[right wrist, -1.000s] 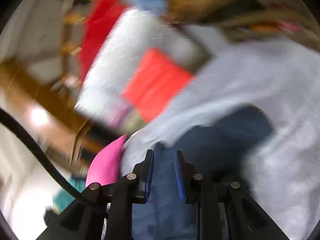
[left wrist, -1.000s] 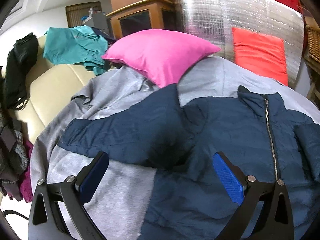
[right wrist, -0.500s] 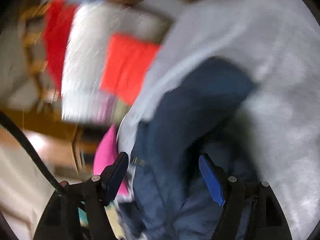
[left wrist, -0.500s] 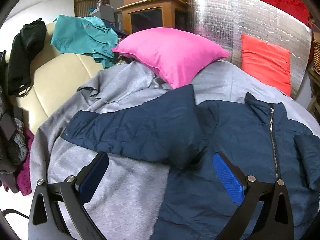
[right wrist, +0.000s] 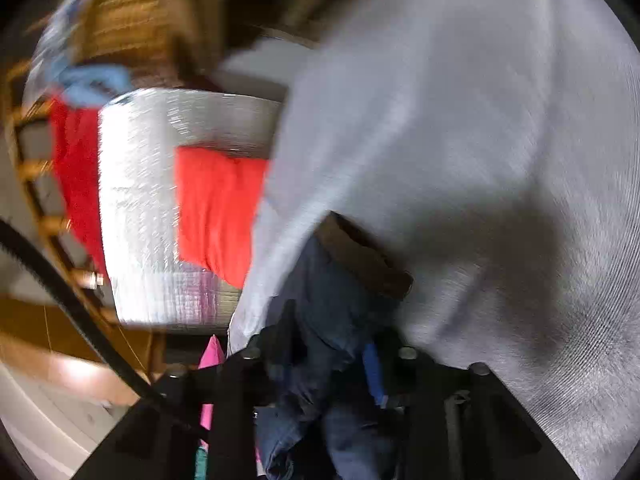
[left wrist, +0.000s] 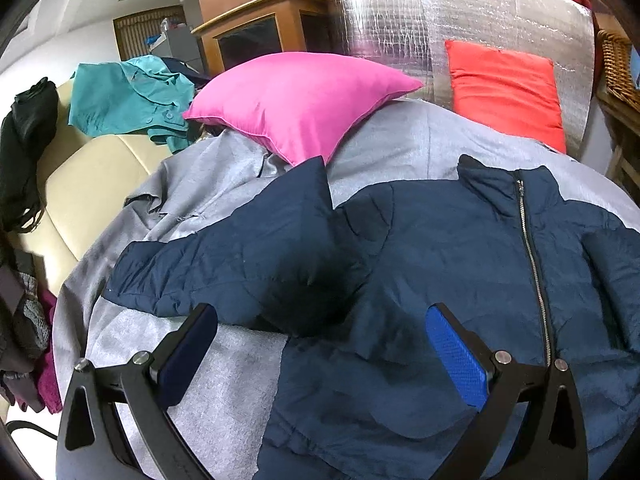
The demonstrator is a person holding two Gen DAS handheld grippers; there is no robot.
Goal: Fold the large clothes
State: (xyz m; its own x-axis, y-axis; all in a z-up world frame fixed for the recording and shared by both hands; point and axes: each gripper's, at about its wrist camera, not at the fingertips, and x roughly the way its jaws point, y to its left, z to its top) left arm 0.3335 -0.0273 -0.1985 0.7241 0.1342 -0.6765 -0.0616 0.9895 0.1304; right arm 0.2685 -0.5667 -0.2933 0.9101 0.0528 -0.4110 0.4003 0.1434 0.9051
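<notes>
no readable text, no labels, no brands, no numbers in either view

Left gripper point(left wrist: 320, 354) spread wide, right gripper point(right wrist: 328, 364) blurred, nearly closed

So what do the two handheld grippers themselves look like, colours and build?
The left gripper has black, angular plastic arms with cut-out holes, silver pivot bolts and textured blue pads on its jaws. The right gripper, though blurred, looks the same: black frame, silver bolts, blue pad. A black cable crosses its view.
</notes>
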